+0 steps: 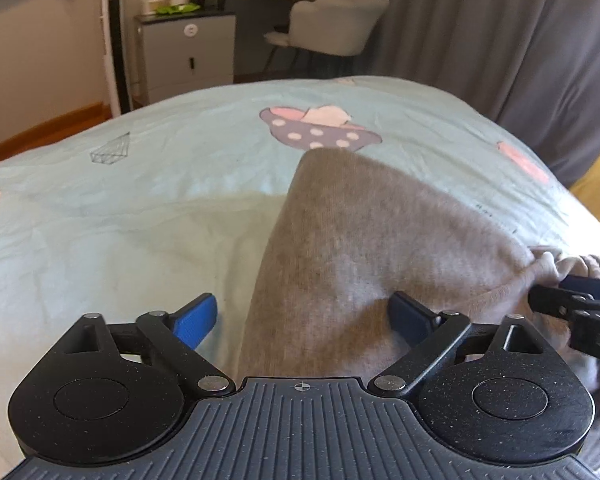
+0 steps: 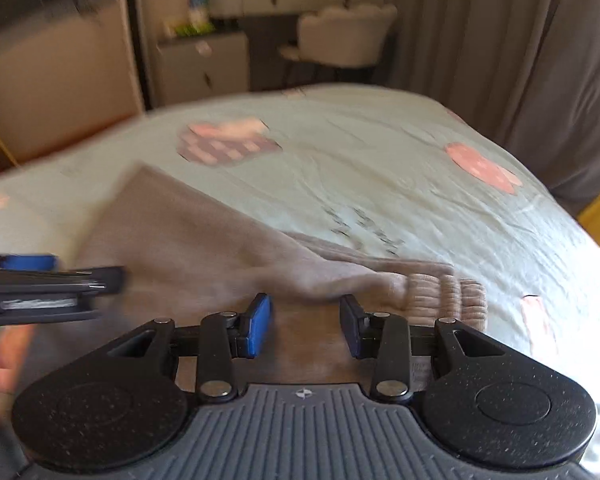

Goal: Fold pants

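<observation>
Pants [image 1: 380,240] lie on bedsheet [image 1: 140,200]; left gripper [image 1: 304,320] fingers wide; right gripper [image 2: 306,326] fingers narrow, gripping nothing.

Grey pants [image 1: 380,240], mint patterned bedsheet [image 1: 140,200]

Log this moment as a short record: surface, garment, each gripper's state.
surface: bed with a pale green printed sheet
garment: grey pants lying on the bed, ribbed cuff on the right
left gripper: open wide, holding nothing, above the pants
right gripper: fingers partly closed; a grip on the cloth is unclear
</observation>
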The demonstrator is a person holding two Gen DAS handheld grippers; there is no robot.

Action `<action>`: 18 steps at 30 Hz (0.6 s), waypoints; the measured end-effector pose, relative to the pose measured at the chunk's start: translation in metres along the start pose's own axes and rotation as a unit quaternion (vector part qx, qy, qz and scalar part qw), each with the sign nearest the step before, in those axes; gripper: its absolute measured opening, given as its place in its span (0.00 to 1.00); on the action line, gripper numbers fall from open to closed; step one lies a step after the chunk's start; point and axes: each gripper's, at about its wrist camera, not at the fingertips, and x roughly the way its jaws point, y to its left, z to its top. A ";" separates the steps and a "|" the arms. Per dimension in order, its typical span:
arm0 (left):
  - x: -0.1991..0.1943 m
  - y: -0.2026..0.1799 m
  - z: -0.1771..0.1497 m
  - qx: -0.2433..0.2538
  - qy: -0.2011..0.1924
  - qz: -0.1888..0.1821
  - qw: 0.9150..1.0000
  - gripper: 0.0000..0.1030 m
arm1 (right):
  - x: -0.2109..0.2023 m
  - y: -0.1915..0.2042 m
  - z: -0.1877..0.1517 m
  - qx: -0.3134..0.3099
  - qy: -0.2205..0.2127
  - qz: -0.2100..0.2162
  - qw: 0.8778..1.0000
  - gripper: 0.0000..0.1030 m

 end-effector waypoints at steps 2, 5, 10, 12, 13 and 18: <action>0.009 0.007 -0.003 -0.002 0.001 -0.009 1.000 1.00 | 0.017 -0.003 0.000 -0.001 0.024 0.000 1.000 0.37; 0.021 0.017 -0.003 -0.027 0.012 -0.027 0.999 1.00 | 0.032 -0.005 0.003 0.003 0.032 0.000 0.999 0.37; 0.019 0.017 -0.009 -0.025 0.003 -0.030 0.999 1.00 | 0.033 -0.006 0.006 0.008 0.032 0.004 0.999 0.38; 0.013 0.016 -0.012 -0.020 0.001 -0.025 0.999 1.00 | 0.022 -0.008 0.003 0.018 0.033 0.012 0.999 0.39; 0.010 0.017 -0.014 -0.021 0.002 -0.022 1.000 1.00 | 0.019 -0.009 0.003 0.022 0.032 0.016 0.999 0.39; -0.007 0.008 -0.020 -0.001 0.000 0.003 1.000 1.00 | -0.025 -0.018 -0.029 0.047 0.017 0.045 0.998 0.51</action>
